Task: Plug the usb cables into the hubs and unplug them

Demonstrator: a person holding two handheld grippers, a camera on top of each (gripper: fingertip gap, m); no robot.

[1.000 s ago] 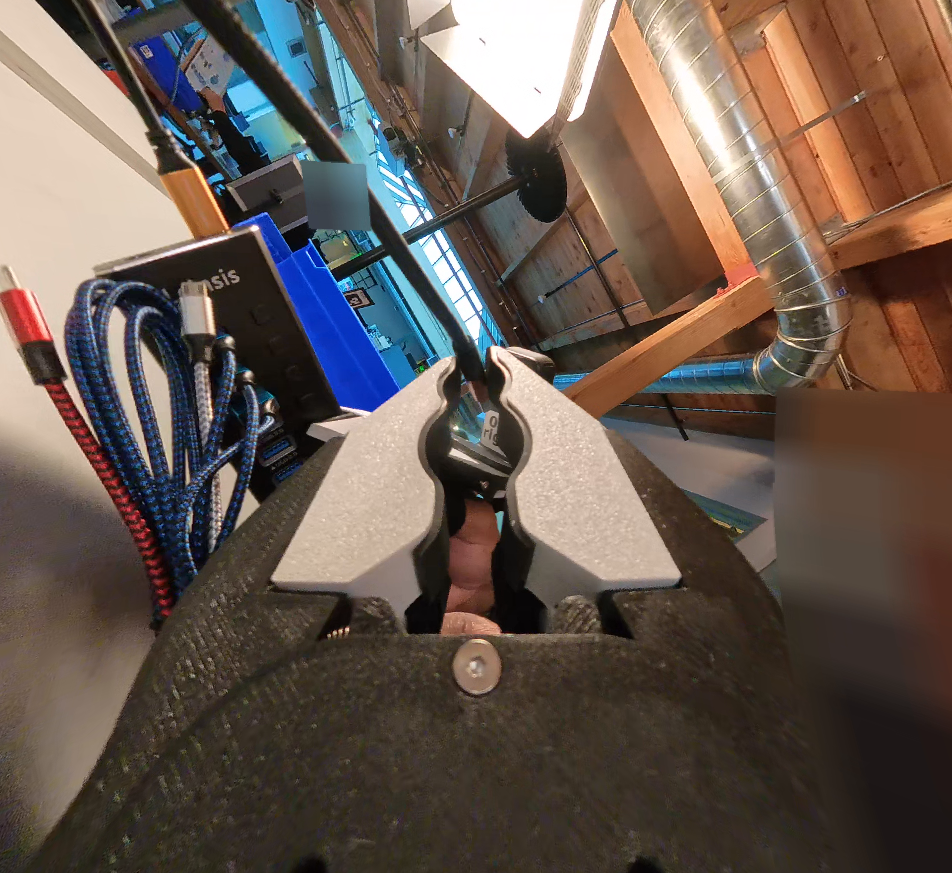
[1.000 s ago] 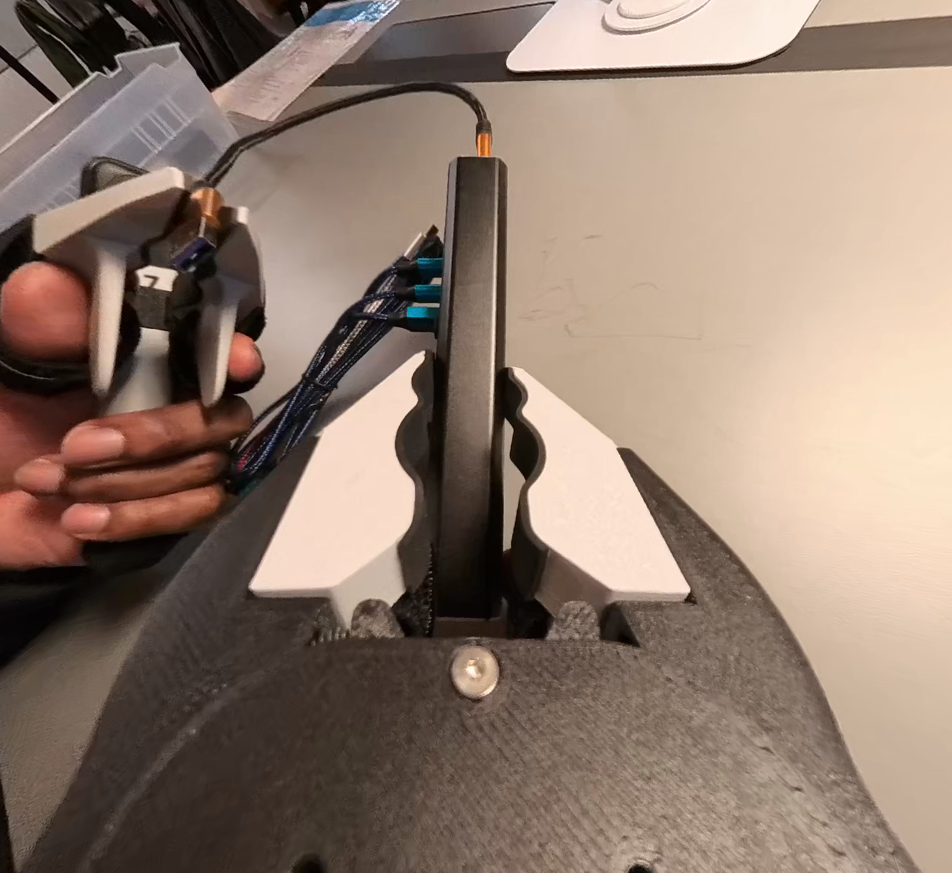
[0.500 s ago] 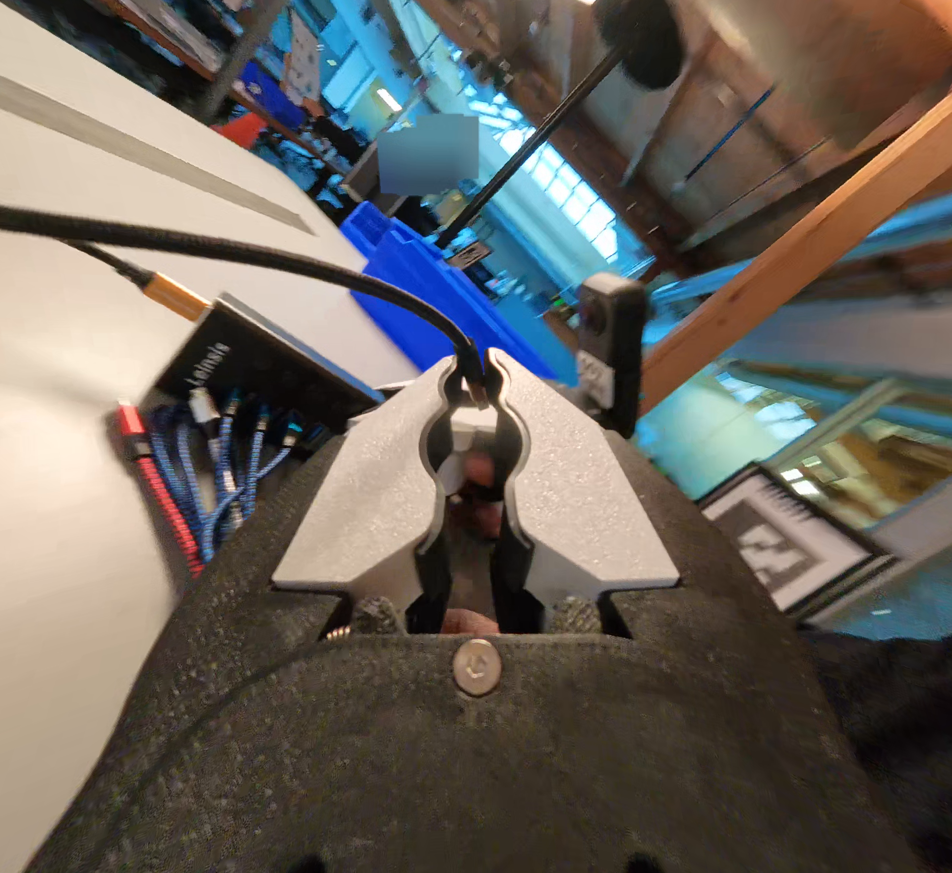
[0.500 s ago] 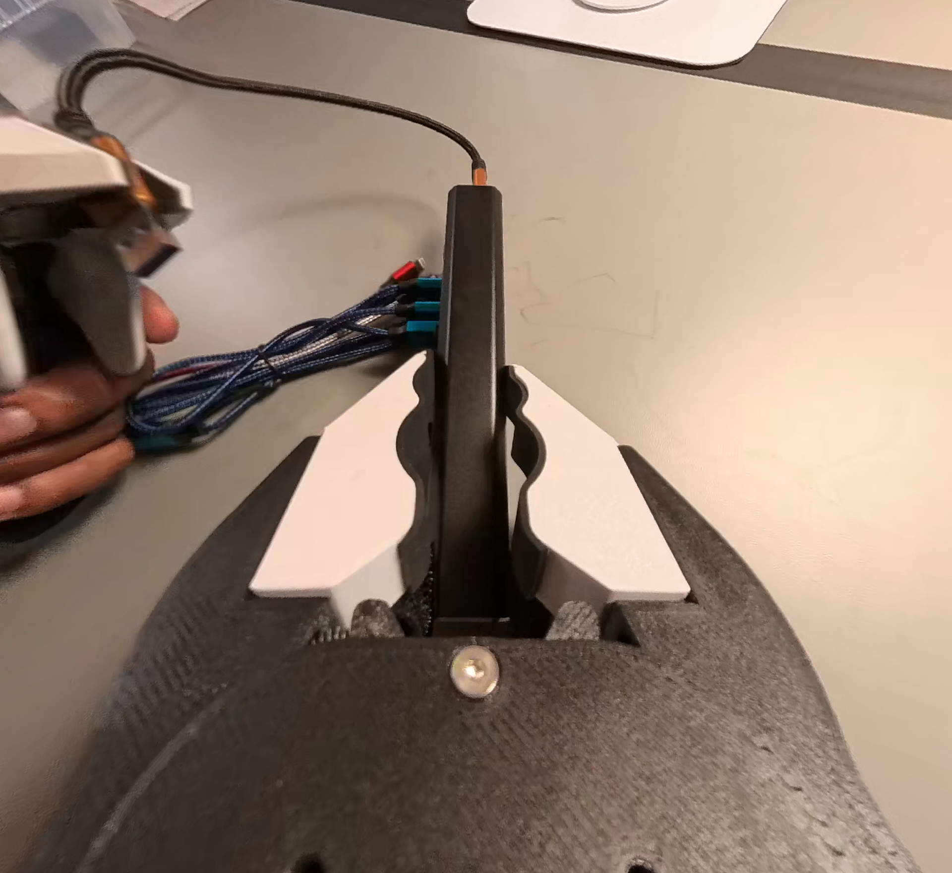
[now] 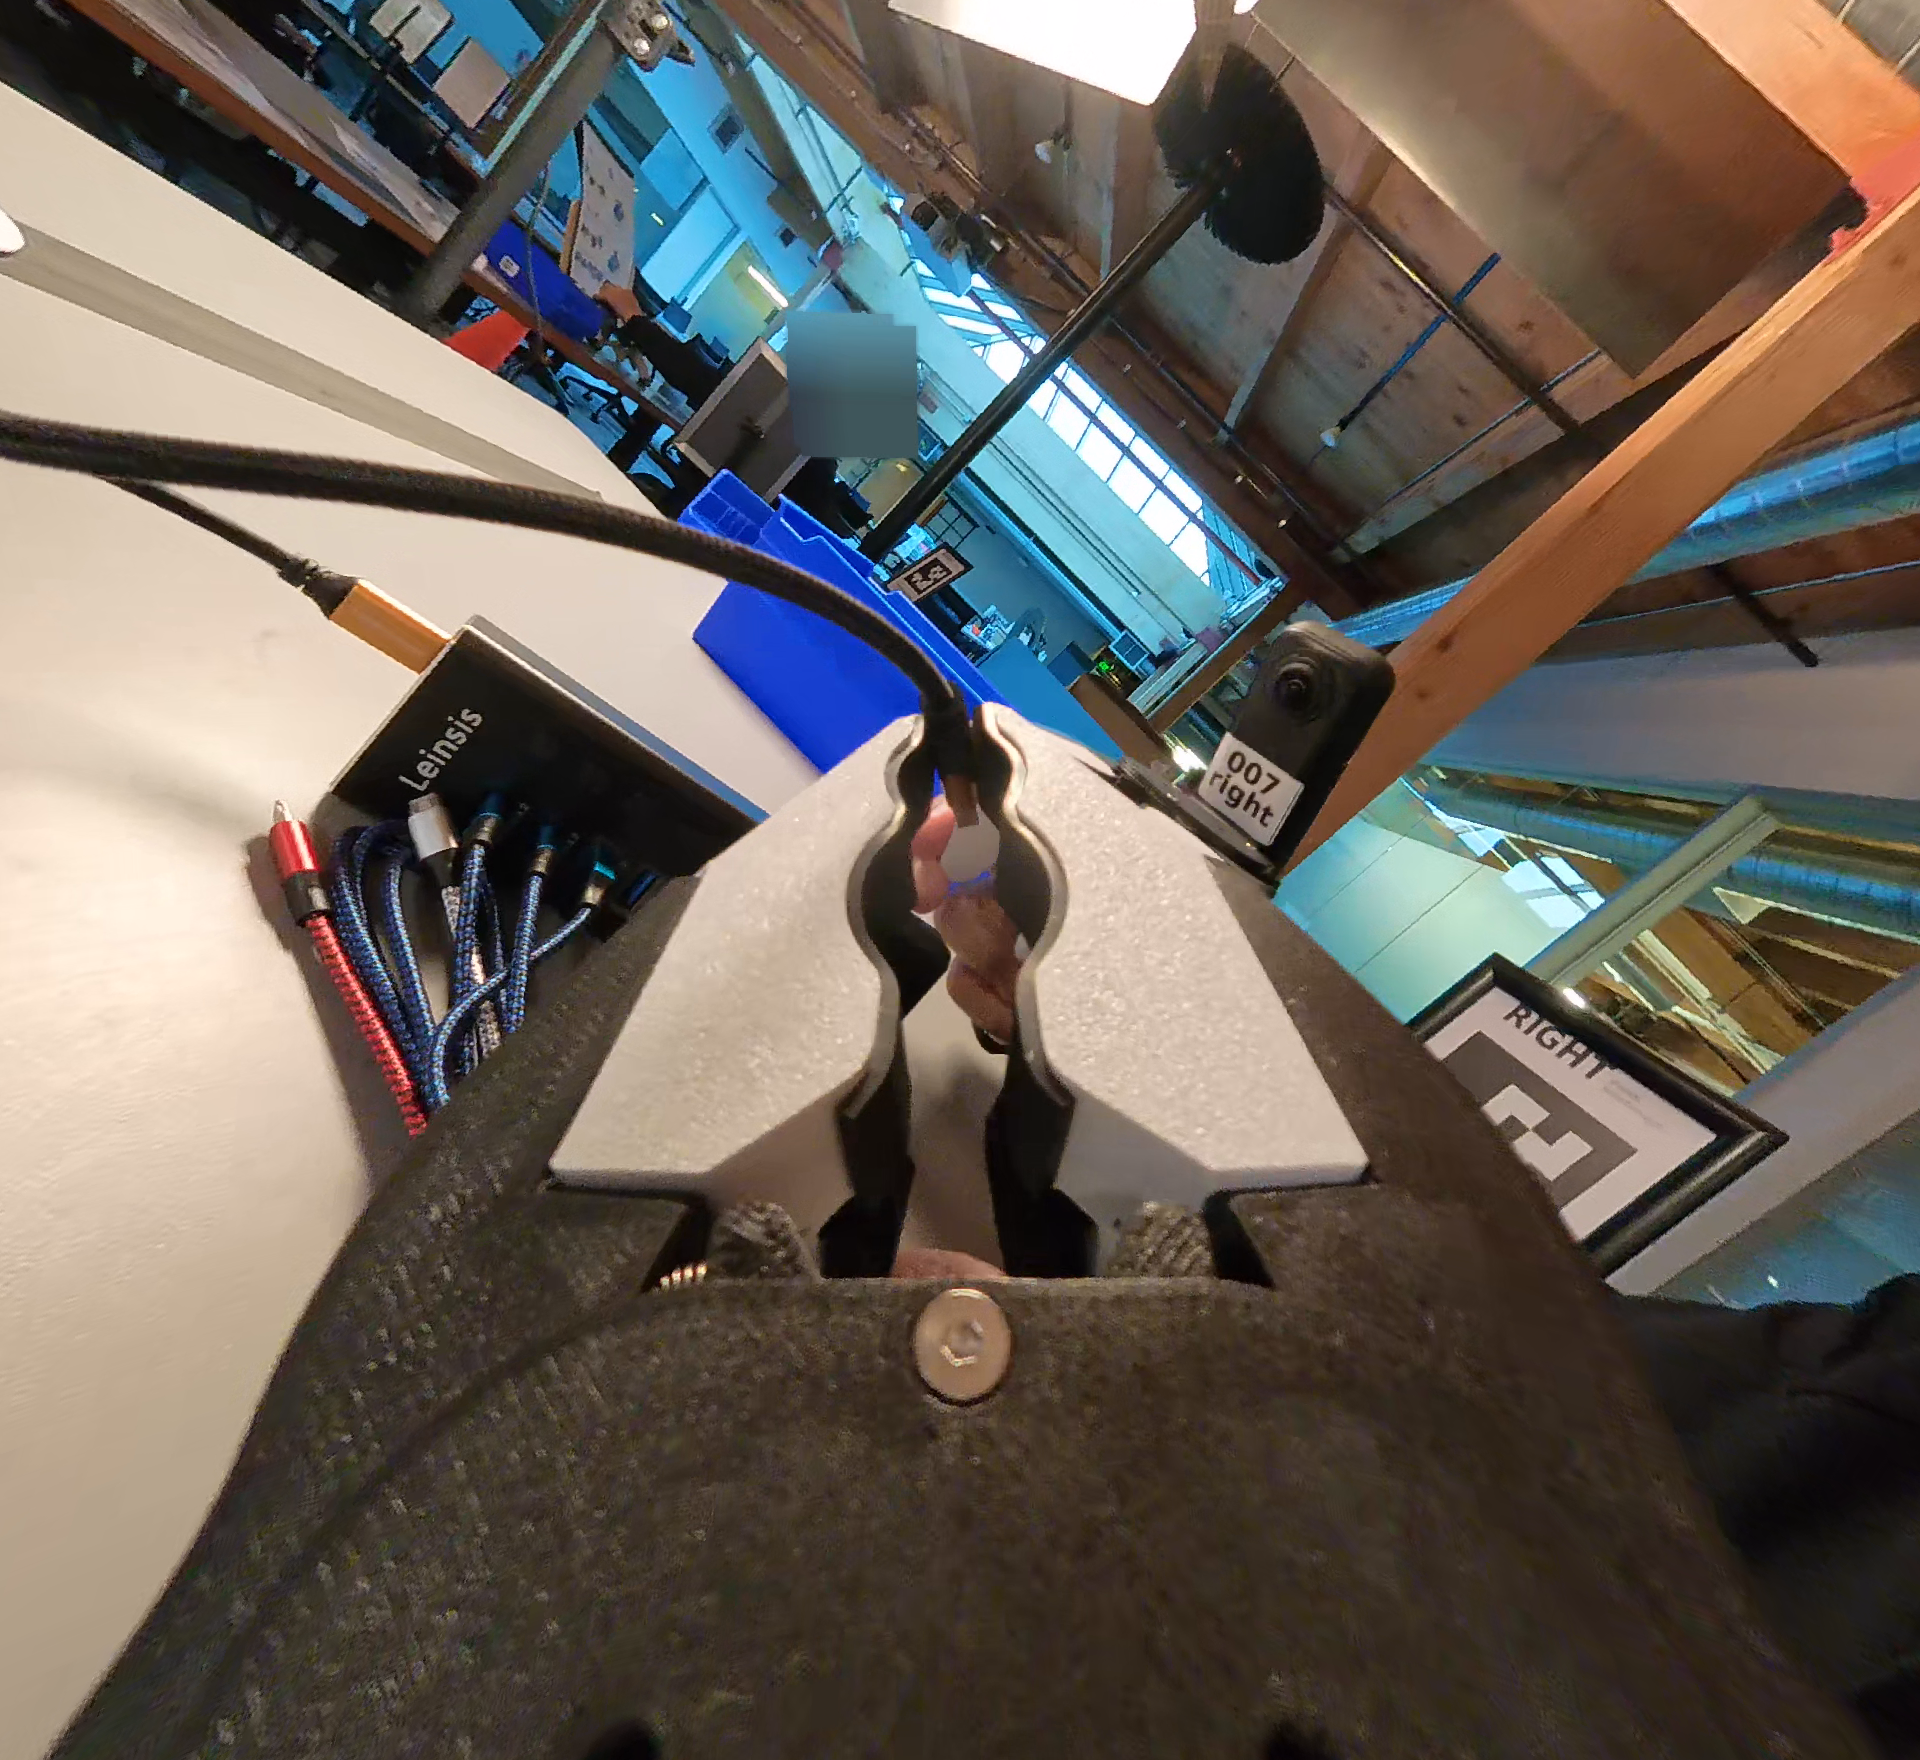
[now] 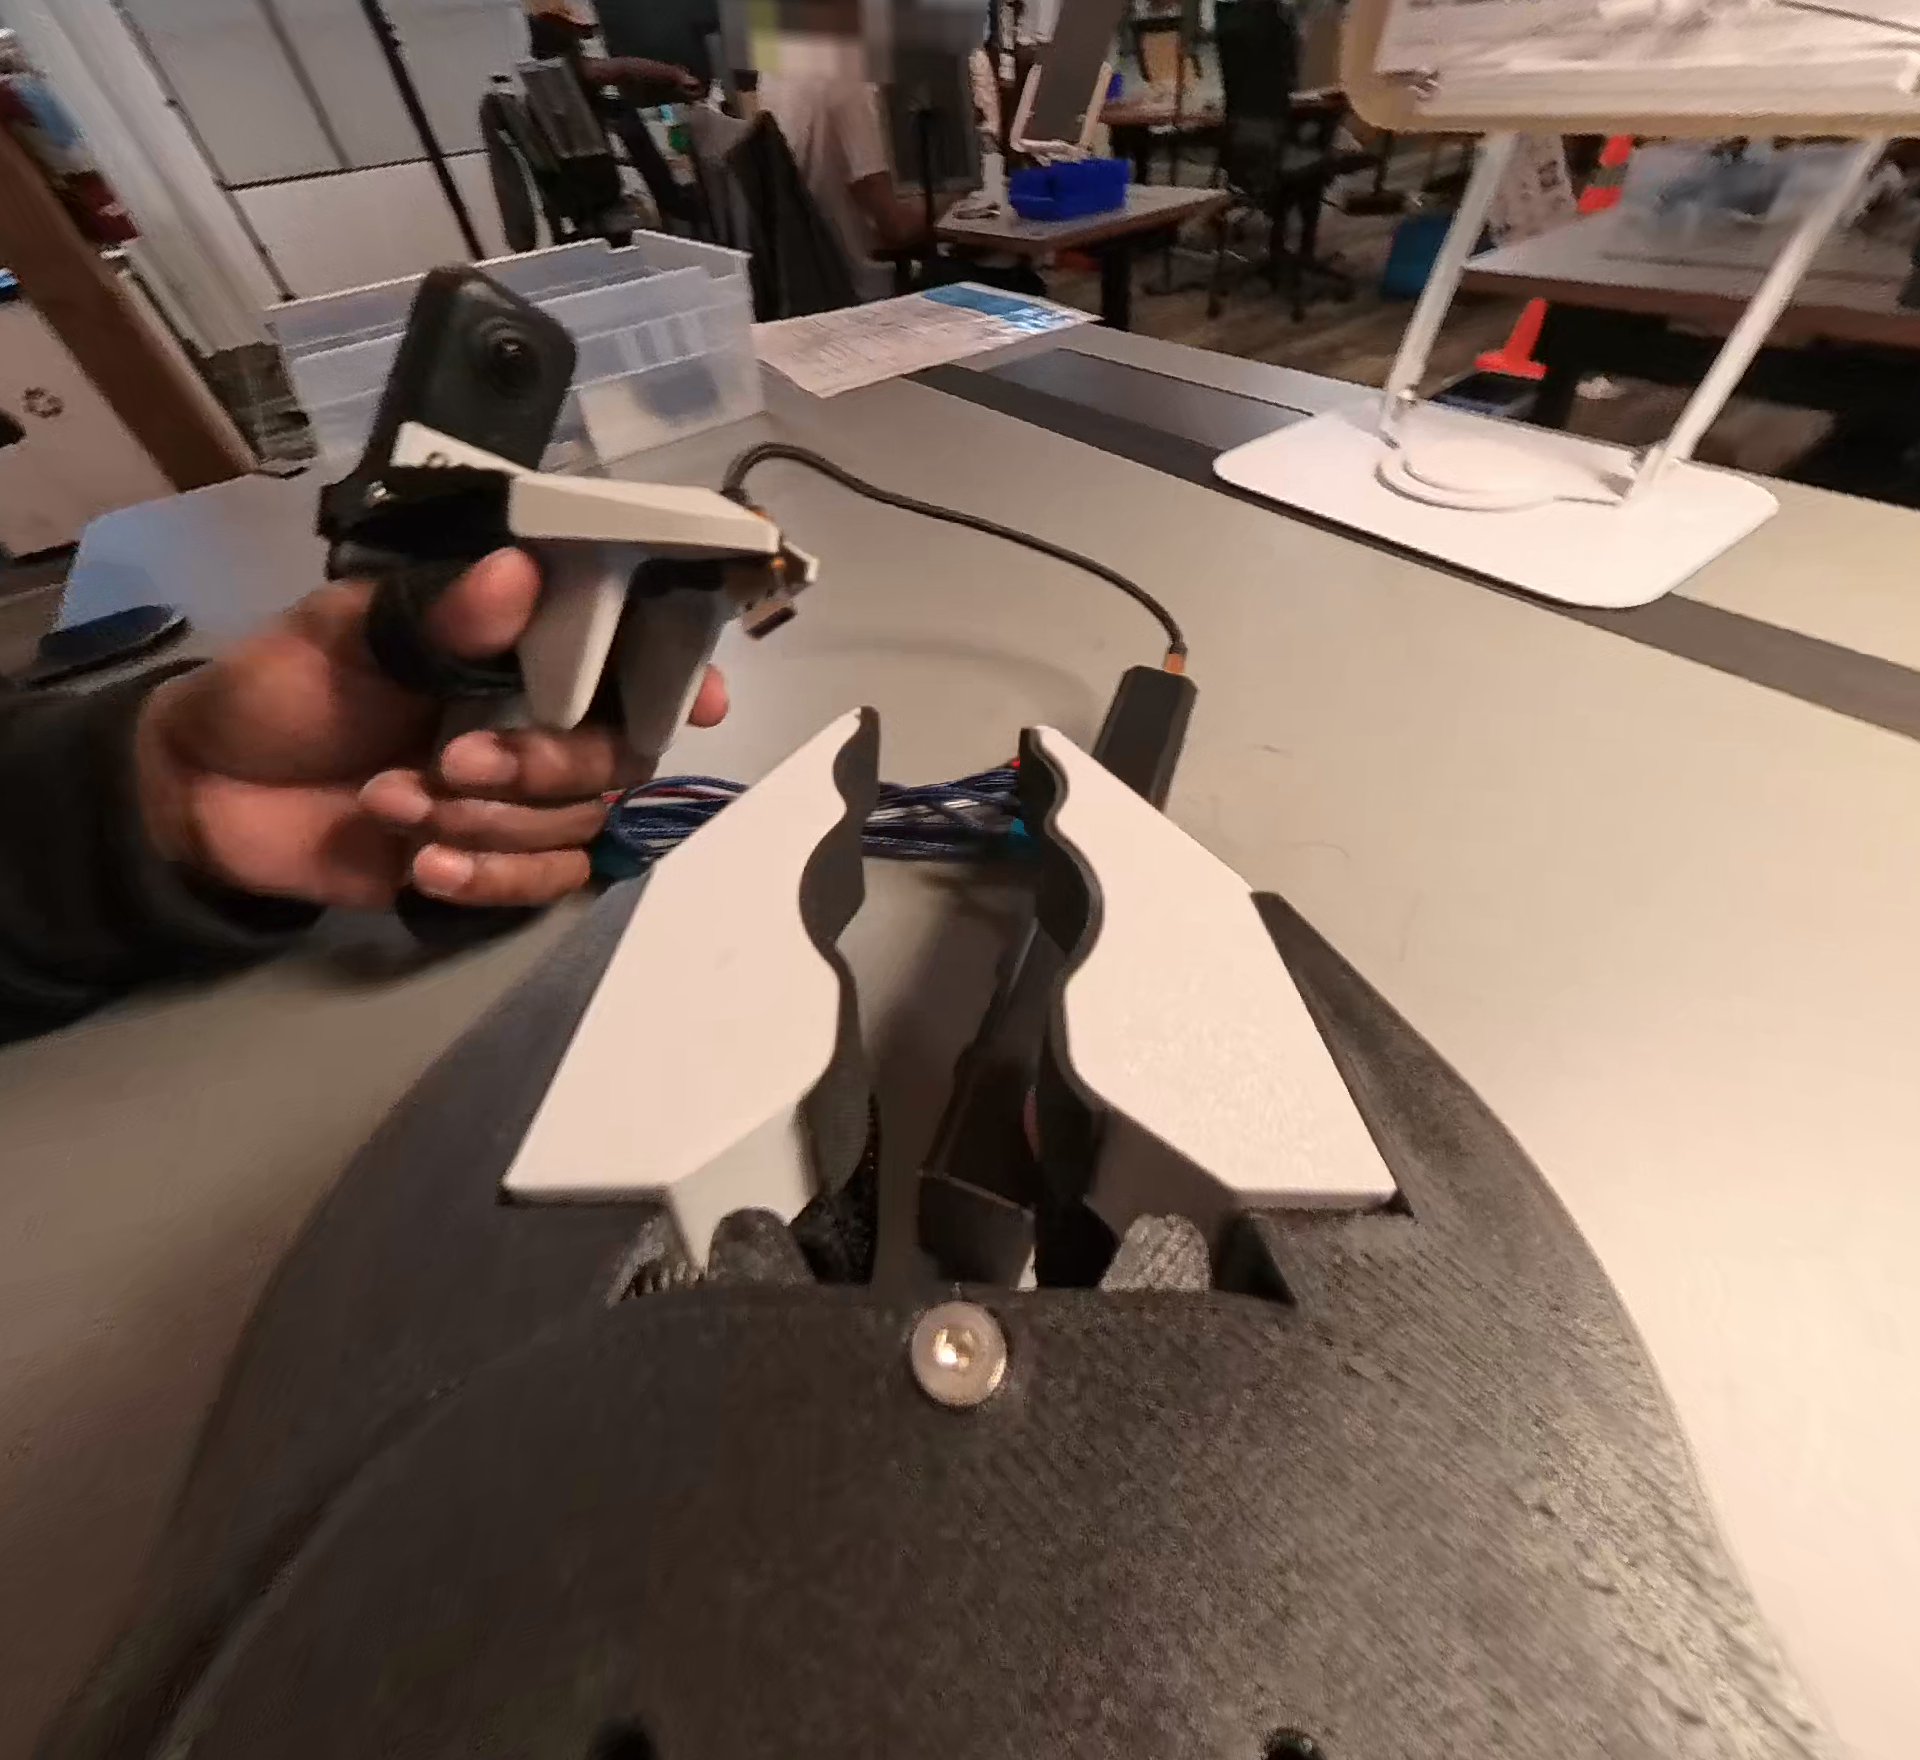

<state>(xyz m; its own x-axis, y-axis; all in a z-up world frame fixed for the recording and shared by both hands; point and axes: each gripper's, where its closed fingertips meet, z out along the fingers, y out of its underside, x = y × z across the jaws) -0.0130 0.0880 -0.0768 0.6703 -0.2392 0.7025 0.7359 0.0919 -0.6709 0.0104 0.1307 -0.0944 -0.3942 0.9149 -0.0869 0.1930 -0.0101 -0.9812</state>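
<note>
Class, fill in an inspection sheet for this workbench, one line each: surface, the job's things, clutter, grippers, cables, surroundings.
Surface: grey table, faintly scuffed.
Job's things: black hub on the table, between the right gripper's parted fingers.
Clutter: clear bins, paper sheet, white stand base, blue bin.
Grippers: left gripper shut on the black cable's plug, raised off the table; right gripper open.
Cables: black cable runs from the hub's end to the left gripper; blue braided cables plugged into the hub's side; red cable end lies beside the hub.
Surroundings: workshop desks, seated people, wooden beams overhead.
</note>
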